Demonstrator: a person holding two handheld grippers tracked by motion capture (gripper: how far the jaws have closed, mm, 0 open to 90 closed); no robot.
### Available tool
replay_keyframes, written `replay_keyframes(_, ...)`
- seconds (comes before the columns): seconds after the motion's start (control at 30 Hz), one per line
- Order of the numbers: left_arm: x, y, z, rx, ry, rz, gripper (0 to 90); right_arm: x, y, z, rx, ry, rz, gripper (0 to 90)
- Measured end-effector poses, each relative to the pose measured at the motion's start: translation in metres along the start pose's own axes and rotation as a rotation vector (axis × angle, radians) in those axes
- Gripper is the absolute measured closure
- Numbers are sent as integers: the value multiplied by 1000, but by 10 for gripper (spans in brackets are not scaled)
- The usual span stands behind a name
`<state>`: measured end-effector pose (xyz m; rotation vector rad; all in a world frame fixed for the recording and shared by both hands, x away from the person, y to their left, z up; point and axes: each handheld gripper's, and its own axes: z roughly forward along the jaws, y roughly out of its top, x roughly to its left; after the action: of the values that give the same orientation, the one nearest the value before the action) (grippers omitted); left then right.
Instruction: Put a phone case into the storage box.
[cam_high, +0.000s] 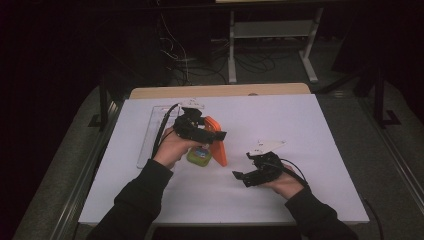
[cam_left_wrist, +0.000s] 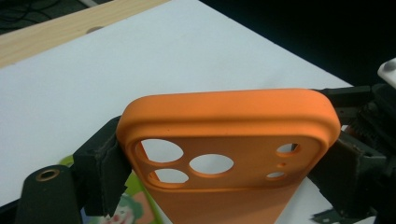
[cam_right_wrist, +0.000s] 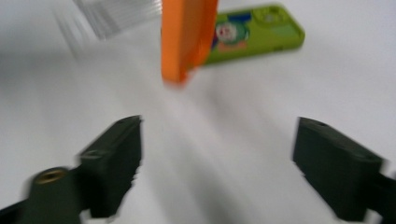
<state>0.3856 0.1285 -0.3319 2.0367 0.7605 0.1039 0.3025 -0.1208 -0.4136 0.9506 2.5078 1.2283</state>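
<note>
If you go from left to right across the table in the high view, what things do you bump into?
Clear tray → left gripper, clamped on the orange phone case, with the green phone case just below it → right gripper, open and holding nothing.

Orange phone case (cam_left_wrist: 229, 140) stands tilted, clamped across its width, above green case (cam_high: 199, 156).
</note>
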Motion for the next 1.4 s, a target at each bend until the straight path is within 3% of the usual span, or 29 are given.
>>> replay_keyframes(0.17, 7, 8, -10, 6, 33, 5, 153, -8, -18, -14, -12, -53, -35, 66)
replay_keyframes(0.23, 9, 9, -13, 11, 46, 11, 153, -12, -24, -19, -14, -55, -19, 1)
replay_keyframes(0.37, 14, 12, -19, 25, 81, 19, 153, -21, -40, -29, -36, -82, 28, 1)
replay_keyframes(0.53, 22, 15, -29, 30, 120, 18, 153, -28, -54, -35, -30, -88, 47, 1)
replay_keyframes(0.63, 27, 18, -37, 18, 146, 3, 154, -30, -56, -36, -27, -91, 52, 1)
replay_keyframes(0.9, 46, 28, -64, 20, 220, 11, 154, -31, -56, -34, -23, -91, 48, 1)
replay_keyframes(1.07, 59, 34, -80, 17, 269, -17, 153, -31, -56, -33, -14, -90, 53, 1)
replay_keyframes(1.4, 81, 45, -92, 48, 350, -61, 153, -29, -56, -32, -7, -75, 50, 1)
